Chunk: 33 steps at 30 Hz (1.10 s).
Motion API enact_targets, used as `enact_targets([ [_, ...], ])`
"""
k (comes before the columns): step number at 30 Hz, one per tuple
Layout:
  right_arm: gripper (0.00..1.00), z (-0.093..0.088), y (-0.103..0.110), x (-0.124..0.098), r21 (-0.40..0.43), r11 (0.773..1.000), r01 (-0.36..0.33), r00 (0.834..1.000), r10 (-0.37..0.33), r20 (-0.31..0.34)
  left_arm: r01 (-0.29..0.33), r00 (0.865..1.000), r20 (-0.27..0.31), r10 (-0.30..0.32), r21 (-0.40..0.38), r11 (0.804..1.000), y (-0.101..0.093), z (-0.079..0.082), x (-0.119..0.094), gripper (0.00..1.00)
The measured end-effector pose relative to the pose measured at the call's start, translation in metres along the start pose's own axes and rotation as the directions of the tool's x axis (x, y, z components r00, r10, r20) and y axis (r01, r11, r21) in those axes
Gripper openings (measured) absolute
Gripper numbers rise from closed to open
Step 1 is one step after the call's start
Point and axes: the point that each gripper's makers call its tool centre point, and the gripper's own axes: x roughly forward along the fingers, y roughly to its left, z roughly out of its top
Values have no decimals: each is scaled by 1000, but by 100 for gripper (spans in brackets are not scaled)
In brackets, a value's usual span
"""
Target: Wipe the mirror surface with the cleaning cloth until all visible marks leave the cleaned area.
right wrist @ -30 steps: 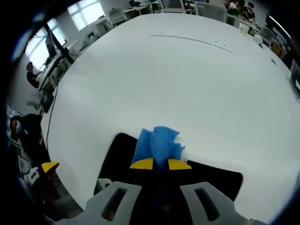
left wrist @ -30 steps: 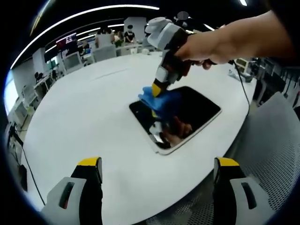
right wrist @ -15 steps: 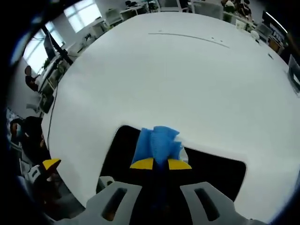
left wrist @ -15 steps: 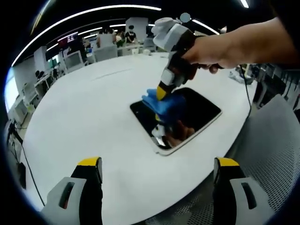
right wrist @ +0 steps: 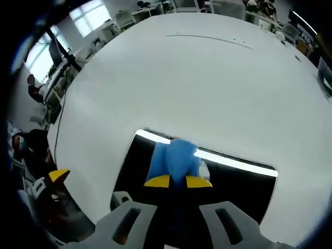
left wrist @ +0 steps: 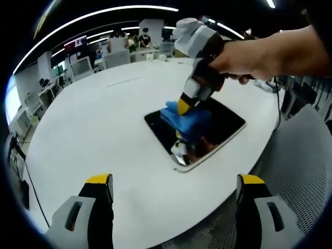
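A dark rectangular mirror with a pale rim lies flat on the round white table. The right gripper, held by a hand, presses a blue cleaning cloth onto the mirror's middle. In the right gripper view my right gripper is shut on the blue cloth, which rests on the mirror; a bright light strip reflects across the glass. My left gripper hangs open above the table's near edge, well short of the mirror, with nothing between its yellow-tipped fingers.
The white table stretches wide beyond the mirror. A grey mesh chair stands at the right of the table edge. Desks, monitors and people sit in the far office background. A cable runs off the table's right side.
The right gripper has slid the blue cloth across the mirror, from the far-left part toward the middle. The left gripper has stayed put.
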Motion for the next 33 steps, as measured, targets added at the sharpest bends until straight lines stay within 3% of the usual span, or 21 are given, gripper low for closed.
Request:
enact_targets([
  [21, 3, -21, 8, -7, 27, 999, -35, 999, 35, 9, -37, 999, -7, 37, -14, 999, 8, 0, -1, 99],
  [33, 3, -34, 13, -11, 35, 998, -54, 998, 53, 18, -28, 1000, -13, 28, -21, 999, 5, -1, 0, 99],
])
